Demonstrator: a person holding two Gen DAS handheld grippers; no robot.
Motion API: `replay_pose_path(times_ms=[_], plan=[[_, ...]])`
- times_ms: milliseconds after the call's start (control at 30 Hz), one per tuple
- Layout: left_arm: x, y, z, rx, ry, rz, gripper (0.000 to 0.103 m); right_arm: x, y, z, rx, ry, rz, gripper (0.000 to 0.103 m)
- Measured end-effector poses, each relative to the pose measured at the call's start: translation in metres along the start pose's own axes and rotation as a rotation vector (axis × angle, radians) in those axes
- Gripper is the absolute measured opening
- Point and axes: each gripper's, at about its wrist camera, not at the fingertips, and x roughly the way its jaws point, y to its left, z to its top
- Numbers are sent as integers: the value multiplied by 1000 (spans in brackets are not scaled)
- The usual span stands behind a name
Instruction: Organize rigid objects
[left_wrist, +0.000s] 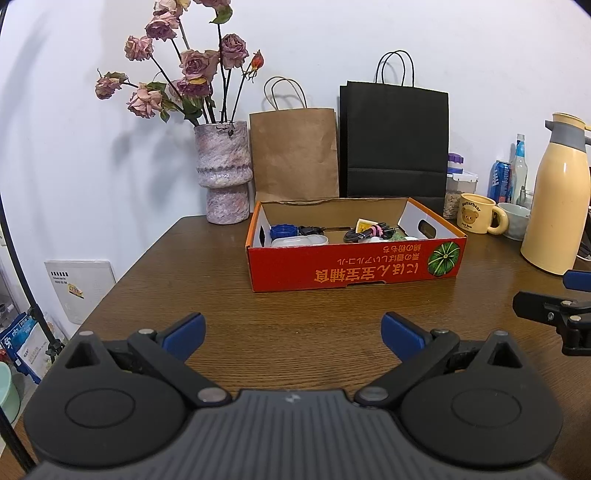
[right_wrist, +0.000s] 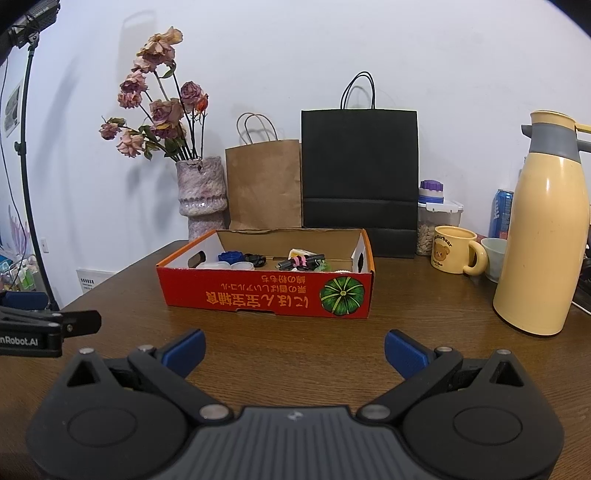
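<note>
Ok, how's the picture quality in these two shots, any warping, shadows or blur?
Left wrist view: strong fisheye bending at the edges, dark corners, soft shadows of the dried roses on the wall, box sharp. Right wrist view: same warping, the thermos bowed, a faint shadow above the flowers, no obvious blur or glare.

A brown wooden table (left_wrist: 221, 280) stands against a plain white wall (left_wrist: 369, 33).
</note>
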Motion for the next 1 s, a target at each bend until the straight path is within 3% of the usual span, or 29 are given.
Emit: replay_pose_path(times_ms=[1000], plan=[[0,1,0,3,-14,-14,103,4,0,-3,1,5,1,103]])
